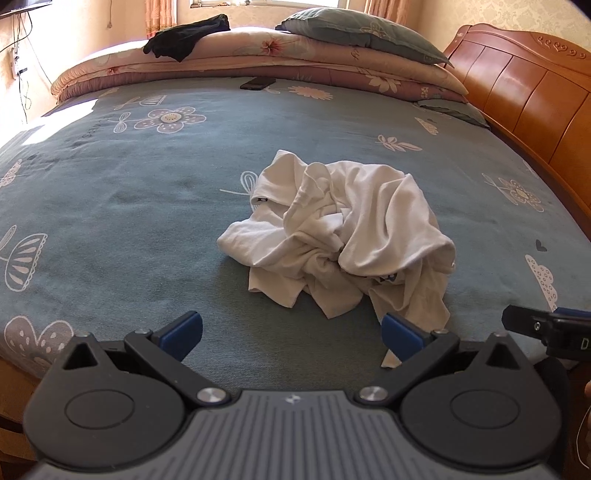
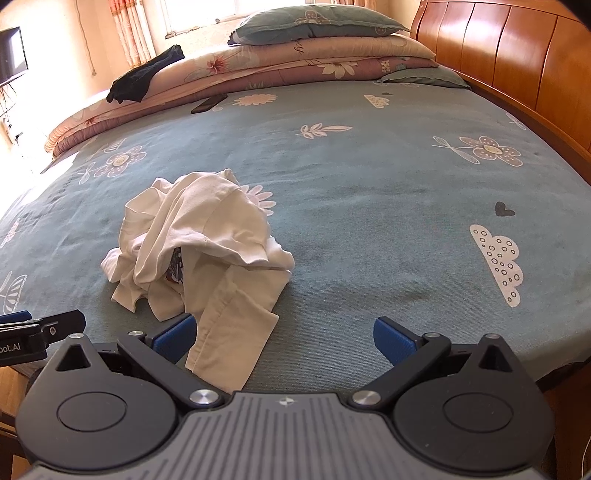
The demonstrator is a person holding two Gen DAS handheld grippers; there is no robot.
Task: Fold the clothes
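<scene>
A crumpled white garment (image 1: 343, 232) lies in a heap on the blue-green flowered bedsheet (image 1: 129, 192). My left gripper (image 1: 291, 338) is open near the bed's front edge, just short of the heap, and holds nothing. In the right wrist view the same white garment (image 2: 203, 243) sits left of centre, with one flat flap reaching toward the camera. My right gripper (image 2: 284, 341) is open; the flap's end lies beside its left fingertip, not clamped. Each gripper shows at the edge of the other's view: the right gripper (image 1: 546, 328) and the left gripper (image 2: 33, 330).
Folded floral quilts (image 1: 258, 55) and a grey-green pillow (image 1: 354, 33) are stacked at the far side, with a black garment (image 1: 184, 37) draped on them. A dark phone (image 1: 258, 83) lies on the sheet. A wooden headboard (image 1: 524, 85) bounds the right side.
</scene>
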